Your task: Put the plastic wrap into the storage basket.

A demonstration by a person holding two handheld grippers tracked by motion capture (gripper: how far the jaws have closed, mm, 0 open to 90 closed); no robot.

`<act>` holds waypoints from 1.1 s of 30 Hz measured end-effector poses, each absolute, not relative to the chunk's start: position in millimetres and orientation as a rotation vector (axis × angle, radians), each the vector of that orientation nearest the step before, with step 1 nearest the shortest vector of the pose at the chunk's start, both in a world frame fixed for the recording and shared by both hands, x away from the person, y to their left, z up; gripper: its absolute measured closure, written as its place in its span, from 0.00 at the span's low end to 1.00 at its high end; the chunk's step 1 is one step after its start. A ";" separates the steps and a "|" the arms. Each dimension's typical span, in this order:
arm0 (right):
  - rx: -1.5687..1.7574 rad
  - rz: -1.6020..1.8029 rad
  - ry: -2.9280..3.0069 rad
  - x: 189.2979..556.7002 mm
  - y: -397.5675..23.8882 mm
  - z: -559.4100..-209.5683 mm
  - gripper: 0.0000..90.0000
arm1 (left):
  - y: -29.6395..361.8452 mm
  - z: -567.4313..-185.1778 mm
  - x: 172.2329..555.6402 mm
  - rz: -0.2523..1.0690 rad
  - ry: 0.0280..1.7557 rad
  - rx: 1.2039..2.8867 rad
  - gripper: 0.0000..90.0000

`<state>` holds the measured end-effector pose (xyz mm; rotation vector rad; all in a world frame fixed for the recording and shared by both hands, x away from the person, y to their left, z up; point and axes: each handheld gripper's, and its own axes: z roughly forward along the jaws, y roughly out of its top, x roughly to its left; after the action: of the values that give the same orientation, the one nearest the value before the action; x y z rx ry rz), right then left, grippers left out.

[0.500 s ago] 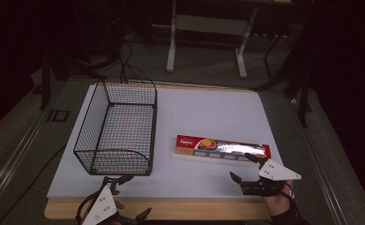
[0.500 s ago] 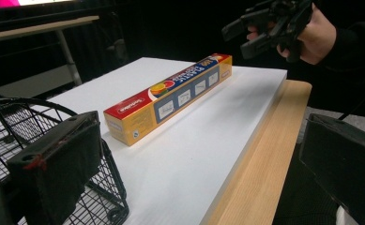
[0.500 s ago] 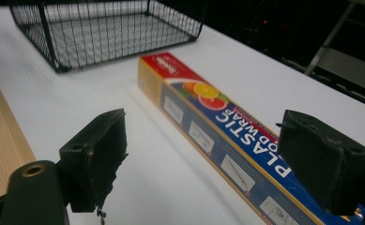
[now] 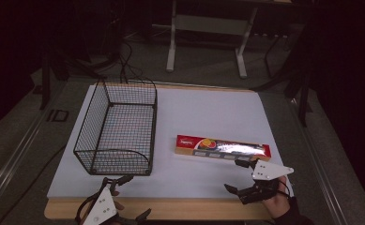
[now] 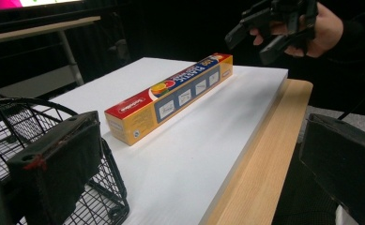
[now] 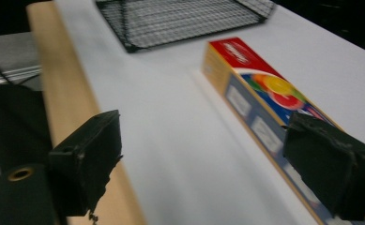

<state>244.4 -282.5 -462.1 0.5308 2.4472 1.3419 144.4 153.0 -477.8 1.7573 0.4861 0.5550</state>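
Observation:
A long red and yellow box of plastic wrap [image 4: 222,146] lies flat on the white table top, right of centre. My right gripper [image 4: 234,176] hovers just in front of the box's right half, open and holding nothing. In the right gripper view the box [image 6: 260,98] runs along the right jaw, and the gripper [image 6: 208,159] gapes over bare table. My left gripper [image 4: 134,196] sits open at the front edge, by the near corner of the wire basket [image 4: 117,126]. In the left gripper view the box [image 5: 171,96] lies ahead between the wide-set jaws.
The black wire basket [image 5: 11,122] stands on the table's left half, with nothing visible in it. A wooden strip [image 5: 260,154] borders the front of the white top [image 4: 208,110]. The right gripper [image 5: 269,28], held in a hand, shows in the left gripper view. A metal stand [image 4: 206,28] stands behind the table.
The right gripper has shifted slightly toward the box. The left gripper, the box and the basket stay where they were.

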 end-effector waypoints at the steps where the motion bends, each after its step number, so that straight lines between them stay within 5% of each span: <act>1: 0.531 1.342 2.447 244.4 -282.5 -462.1 0.13 | 153.0 -477.8 144.4 0.555 0.486 1.757 0.00; 17: 0.555 1.365 2.380 267.9 -287.1 -409.1 0.11 | 149.7 -478.8 143.6 0.548 0.479 1.761 0.00; 33: 0.540 1.213 2.491 309.0 -271.2 -403.5 0.10 | 151.9 -479.4 140.9 0.550 0.495 1.760 0.00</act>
<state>309.0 -271.2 -403.5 0.5400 2.4906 1.2127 140.9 151.9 -479.4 1.7599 0.4953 0.5496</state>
